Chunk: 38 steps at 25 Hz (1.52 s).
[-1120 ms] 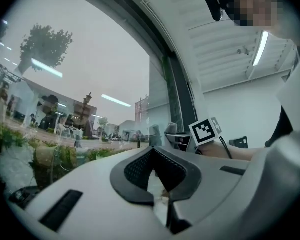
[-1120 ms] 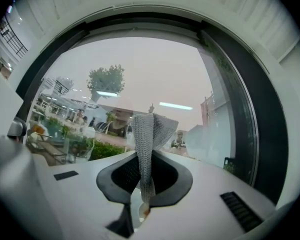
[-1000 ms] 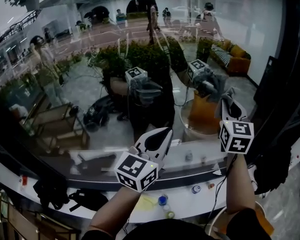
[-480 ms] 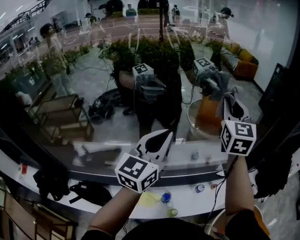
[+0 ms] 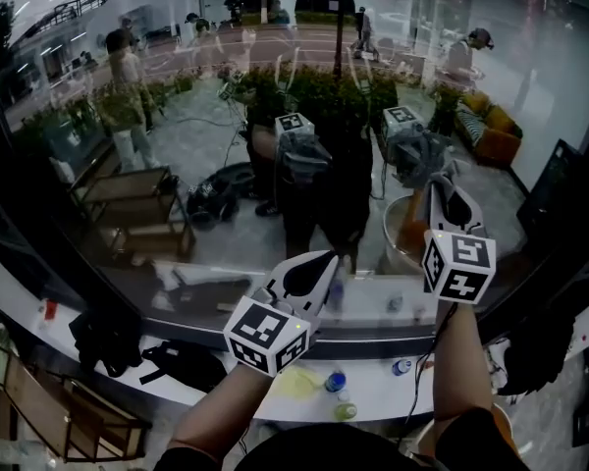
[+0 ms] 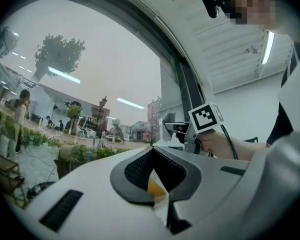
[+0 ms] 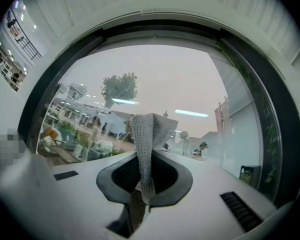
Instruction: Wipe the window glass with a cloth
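Firmly pinched between the right gripper's [image 7: 148, 180] jaws, a grey mesh cloth [image 7: 151, 134] stands up past their tips, close to the window glass [image 5: 177, 116]. Lower and further left, the left gripper [image 5: 309, 275] points at the glass, jaws pressed together, empty.

Lit evenly by pale, flat daylight through the window glass [image 5: 177, 116]; hardly shadowed anywhere. Streaked with strip-light reflections [image 7: 191, 113] near centre and toward ten o'clock. Bowed hard by fisheye, blacked out round every rim. Crisp mid-frame, softening outward; blurred closest to both gripper cameras.
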### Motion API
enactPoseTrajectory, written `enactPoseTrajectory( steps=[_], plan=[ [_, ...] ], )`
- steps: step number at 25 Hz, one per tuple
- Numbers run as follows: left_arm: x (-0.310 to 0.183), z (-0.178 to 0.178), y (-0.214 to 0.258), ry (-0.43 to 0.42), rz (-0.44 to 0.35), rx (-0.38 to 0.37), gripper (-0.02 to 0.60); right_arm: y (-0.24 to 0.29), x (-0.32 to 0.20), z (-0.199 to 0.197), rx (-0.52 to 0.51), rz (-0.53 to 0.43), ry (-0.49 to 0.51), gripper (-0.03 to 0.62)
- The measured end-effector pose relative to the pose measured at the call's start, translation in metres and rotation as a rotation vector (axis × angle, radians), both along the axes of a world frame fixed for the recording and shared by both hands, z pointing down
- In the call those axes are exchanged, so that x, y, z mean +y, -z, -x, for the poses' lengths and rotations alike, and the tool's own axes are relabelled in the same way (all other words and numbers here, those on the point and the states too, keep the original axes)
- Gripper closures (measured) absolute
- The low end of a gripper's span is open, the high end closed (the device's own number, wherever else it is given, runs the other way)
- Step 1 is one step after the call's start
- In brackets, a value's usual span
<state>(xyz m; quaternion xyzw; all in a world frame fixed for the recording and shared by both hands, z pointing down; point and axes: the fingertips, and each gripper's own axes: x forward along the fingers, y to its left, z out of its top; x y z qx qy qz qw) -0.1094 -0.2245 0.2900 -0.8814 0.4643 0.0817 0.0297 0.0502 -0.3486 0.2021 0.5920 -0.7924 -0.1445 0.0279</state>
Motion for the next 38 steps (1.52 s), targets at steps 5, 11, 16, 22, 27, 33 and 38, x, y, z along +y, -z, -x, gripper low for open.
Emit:
enactPoseTrajectory(
  steps=[5,11,16,22,27,33,38],
  plan=[
    [0.01,0.048,-0.006,0.045,0.001,0.01,0.575,-0.004,0.008,0.062,0.01,-0.005,0.051,0.543],
    [0.026,0.098,-0.014,0.091,0.008,0.003,0.575,-0.007,0.02,0.137,0.007,-0.016,0.127,0.543],
    [0.044,0.136,-0.02,0.132,0.019,-0.009,0.575,-0.012,0.036,0.2,0.026,-0.032,0.186,0.543],
    [0.061,0.189,-0.032,0.197,0.044,-0.007,0.575,-0.025,0.049,0.272,0.022,-0.019,0.258,0.543],
    [0.076,0.23,-0.041,0.244,0.061,0.0,0.575,-0.037,0.061,0.33,0.019,0.001,0.314,0.543],
    [0.089,0.257,-0.052,0.3,0.082,0.009,0.575,-0.051,0.069,0.378,0.021,0.027,0.386,0.543],
    [0.096,0.272,-0.058,0.339,0.095,0.004,0.575,-0.058,0.074,0.409,0.011,0.057,0.445,0.543]
  ],
)
